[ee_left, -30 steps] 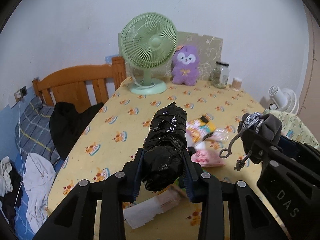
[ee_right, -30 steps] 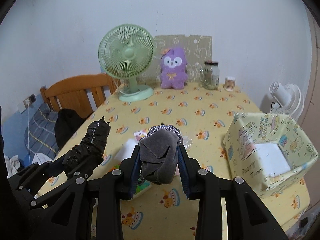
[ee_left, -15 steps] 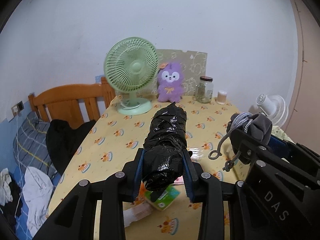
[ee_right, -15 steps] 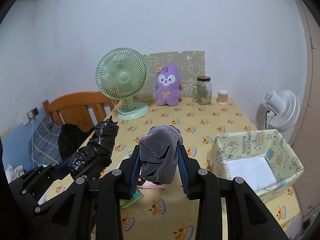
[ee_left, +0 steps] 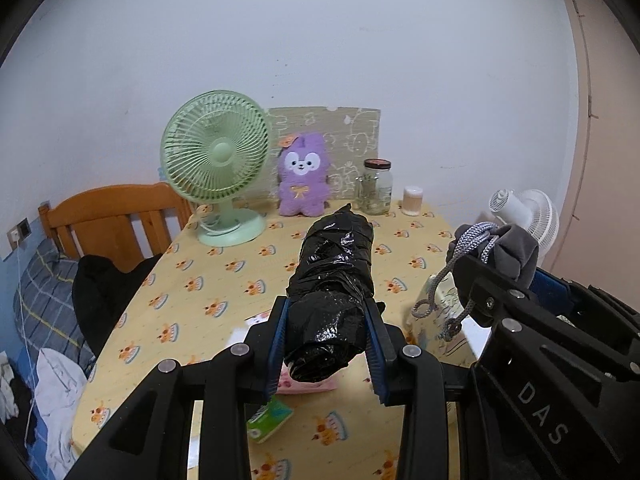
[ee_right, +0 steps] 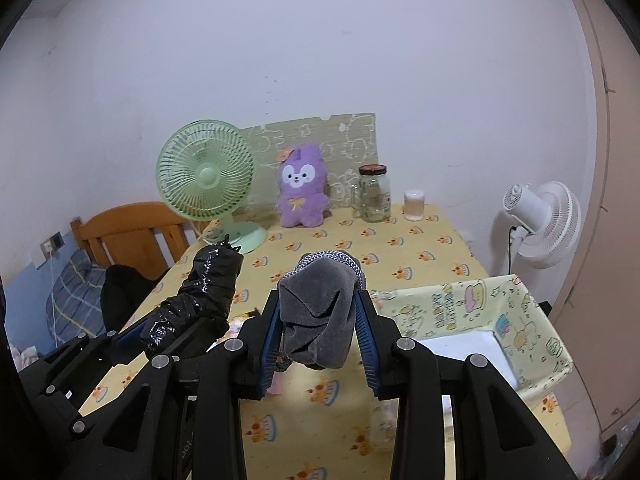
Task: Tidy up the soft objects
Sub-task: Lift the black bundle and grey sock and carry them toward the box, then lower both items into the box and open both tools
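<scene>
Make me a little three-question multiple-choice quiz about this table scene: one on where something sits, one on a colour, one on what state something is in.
1. Where does the purple plush rabbit toy sit?
A. inside the fabric box
B. at the table's far edge, between the green desk fan and the clear glass jar
C. on the wooden chair

2. What colour is the crinkled plastic-wrapped bundle in the left hand-held gripper?
A. black
B. white
C. red

3. What state is the right hand-held gripper in?
A. wide open, empty
B. lying on the table
C. shut on a grey drawstring pouch

Answers: B, it stands by the wall between them; A, glossy black wrap; C, both pads press the pouch.
</scene>
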Action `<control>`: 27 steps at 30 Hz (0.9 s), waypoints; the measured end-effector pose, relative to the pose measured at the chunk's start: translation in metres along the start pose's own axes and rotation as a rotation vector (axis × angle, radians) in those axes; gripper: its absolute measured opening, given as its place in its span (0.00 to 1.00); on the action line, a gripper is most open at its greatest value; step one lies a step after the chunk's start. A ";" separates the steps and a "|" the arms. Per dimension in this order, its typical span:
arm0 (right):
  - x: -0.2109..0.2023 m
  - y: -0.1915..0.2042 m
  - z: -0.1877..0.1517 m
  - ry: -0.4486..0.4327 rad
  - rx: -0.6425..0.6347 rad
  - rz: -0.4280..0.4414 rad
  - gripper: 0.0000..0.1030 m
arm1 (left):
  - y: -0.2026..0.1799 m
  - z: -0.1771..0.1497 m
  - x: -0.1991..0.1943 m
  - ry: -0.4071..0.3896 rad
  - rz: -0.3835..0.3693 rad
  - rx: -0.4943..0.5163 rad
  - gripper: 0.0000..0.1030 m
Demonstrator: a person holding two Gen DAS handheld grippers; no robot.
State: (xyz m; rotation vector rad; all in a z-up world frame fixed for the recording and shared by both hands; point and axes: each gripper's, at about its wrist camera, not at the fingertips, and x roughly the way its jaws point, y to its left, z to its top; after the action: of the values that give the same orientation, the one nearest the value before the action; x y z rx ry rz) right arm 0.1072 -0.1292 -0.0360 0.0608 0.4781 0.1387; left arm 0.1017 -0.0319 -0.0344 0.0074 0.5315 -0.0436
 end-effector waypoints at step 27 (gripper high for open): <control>0.015 -0.103 0.004 0.008 0.043 -0.105 0.38 | -0.108 0.012 0.052 0.036 -0.135 0.095 0.35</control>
State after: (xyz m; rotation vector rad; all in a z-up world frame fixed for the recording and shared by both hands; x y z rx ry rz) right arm 0.1348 -0.2287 -0.0490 0.0769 0.4914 0.0257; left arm 0.1476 -0.1424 -0.0500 0.0652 0.5654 -0.2006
